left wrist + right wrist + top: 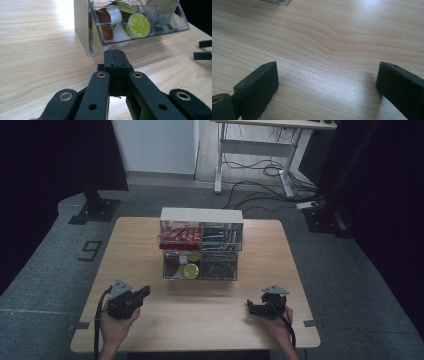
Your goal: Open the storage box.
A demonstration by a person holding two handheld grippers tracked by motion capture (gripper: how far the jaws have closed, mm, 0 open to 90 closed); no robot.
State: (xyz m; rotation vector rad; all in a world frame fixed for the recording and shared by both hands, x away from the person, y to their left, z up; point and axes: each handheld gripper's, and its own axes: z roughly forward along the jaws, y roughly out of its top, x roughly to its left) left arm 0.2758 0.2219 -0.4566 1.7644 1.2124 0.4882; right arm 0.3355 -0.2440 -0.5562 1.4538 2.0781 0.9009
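Two hands come in from the bottom of the high view, each holding a gripper low over the near part of the wooden table [150, 235]. The left hand [116, 326] grasps its tool from behind, forearm running straight up from the table's near edge. The left gripper [145, 292] points forward and to the right, toward the organizer [201, 215] that stands at mid-table. Its jaws are pressed together with nothing between them; in the left gripper view [116, 56] the two black pads meet along a thin seam, aimed at the organizer's lower drawer.

The right hand [278, 324] sits near the table's right front corner, wrist turned inward so that the right gripper [249, 306] points left across the table. Its jaws stand wide apart and empty; in the right gripper view [327, 75] only bare wood lies between them, close beneath.

The organizer is clear plastic with a white top, two tiers high. Its lower drawer is tilted outward toward the person and holds coffee capsules [138, 25], green-lidded and brown ones, in its left compartment. The upper tier holds red packets [180, 235] on the left and dark ones on the right. Both grippers are well apart from the organizer, and from each other.
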